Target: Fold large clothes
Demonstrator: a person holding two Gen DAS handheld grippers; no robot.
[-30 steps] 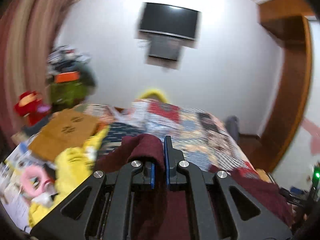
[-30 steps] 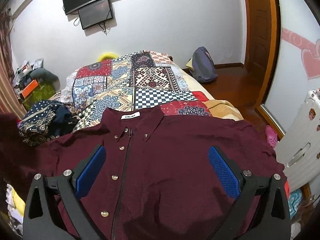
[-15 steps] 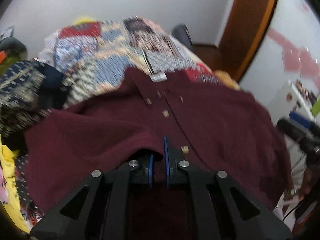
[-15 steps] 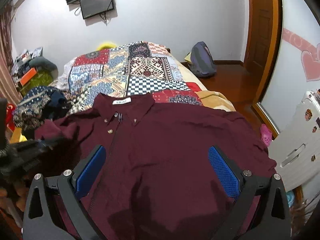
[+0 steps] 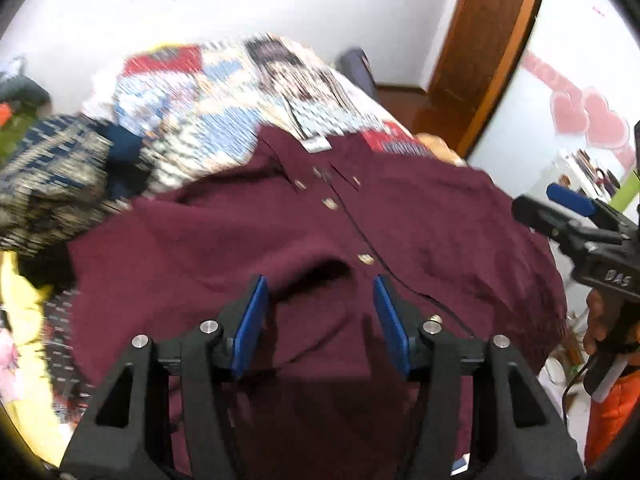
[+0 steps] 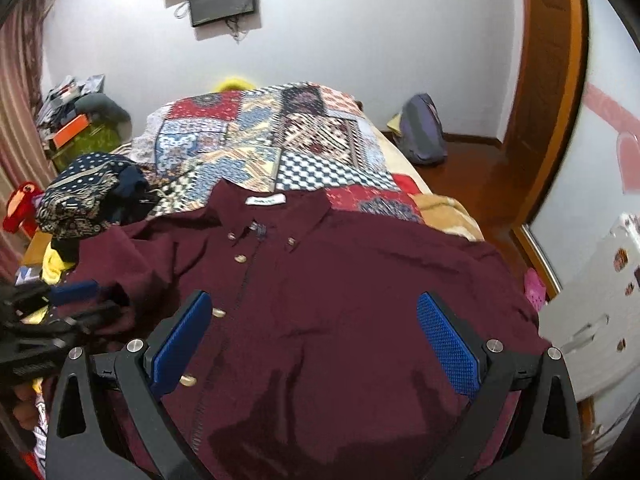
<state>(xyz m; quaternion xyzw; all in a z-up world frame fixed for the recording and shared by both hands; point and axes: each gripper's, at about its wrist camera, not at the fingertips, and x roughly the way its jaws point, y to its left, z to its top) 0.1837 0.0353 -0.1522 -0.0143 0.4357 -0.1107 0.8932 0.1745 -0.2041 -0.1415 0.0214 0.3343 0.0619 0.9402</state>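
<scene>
Two tongs, left (image 5: 320, 312) just opening, right (image 6: 316, 344) wide, empty, over one maroon shirt (image 6: 340, 280).

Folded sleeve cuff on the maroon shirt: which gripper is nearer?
Left. The left gripper, jaws just opened, straddles the sleeve cuff; the right gripper hovers open over the shirt's other half.
</scene>
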